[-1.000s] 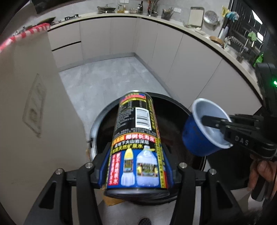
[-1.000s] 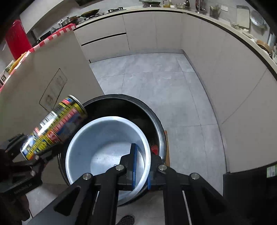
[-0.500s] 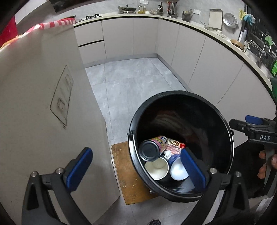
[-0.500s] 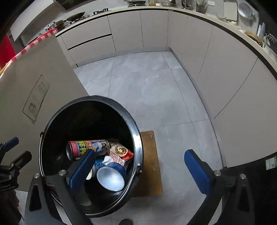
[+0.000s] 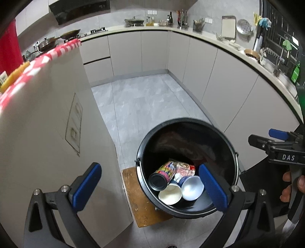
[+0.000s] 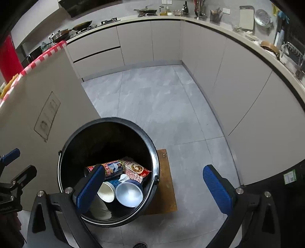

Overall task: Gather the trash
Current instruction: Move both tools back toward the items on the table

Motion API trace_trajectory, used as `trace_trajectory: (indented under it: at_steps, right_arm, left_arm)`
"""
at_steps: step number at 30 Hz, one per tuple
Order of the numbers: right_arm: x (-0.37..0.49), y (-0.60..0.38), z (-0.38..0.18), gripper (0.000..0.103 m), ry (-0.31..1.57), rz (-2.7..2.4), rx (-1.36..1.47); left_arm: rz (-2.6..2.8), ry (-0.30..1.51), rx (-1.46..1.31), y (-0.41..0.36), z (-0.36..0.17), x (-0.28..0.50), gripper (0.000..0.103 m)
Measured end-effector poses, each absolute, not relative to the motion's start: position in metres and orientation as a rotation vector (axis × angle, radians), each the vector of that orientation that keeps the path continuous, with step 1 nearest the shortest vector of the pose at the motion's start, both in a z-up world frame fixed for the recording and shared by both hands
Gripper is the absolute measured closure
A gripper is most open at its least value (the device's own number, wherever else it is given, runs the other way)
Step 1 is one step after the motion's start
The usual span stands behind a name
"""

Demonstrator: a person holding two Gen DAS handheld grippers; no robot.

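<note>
Above the round black plastic bucket, the left gripper and right gripper both hang wide and empty, angled down at its mouth. Inside lie the trash: a printed metal can, a blue paper cup, a cream cup and a red wrapper, judging by which the drop looks done. Beyond, a wooden board sits beneath the bucket on grey floor tiles.

Both wrist views look steeply down, sharing black bin.

Grey tiled floor fills the centre; beige cabinets curve along the top and right under a cluttered desk, grey wall behind.
</note>
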State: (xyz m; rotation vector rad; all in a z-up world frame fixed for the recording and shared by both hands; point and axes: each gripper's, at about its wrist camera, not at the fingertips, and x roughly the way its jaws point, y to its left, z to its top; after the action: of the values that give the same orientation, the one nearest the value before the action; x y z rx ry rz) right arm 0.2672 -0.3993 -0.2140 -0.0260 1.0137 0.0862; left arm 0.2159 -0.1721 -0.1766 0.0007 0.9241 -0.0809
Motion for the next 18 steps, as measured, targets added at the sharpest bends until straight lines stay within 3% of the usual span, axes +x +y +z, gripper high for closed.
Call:
trace_trajectory:
  at_steps: [18]
  right_arm:
    - [0.232,-0.388,-0.134,0.000,0.902,0.101,-0.040]
  left_arm:
    - [-0.076,0.817,-0.028,-0.162,-0.125,0.196,0.000]
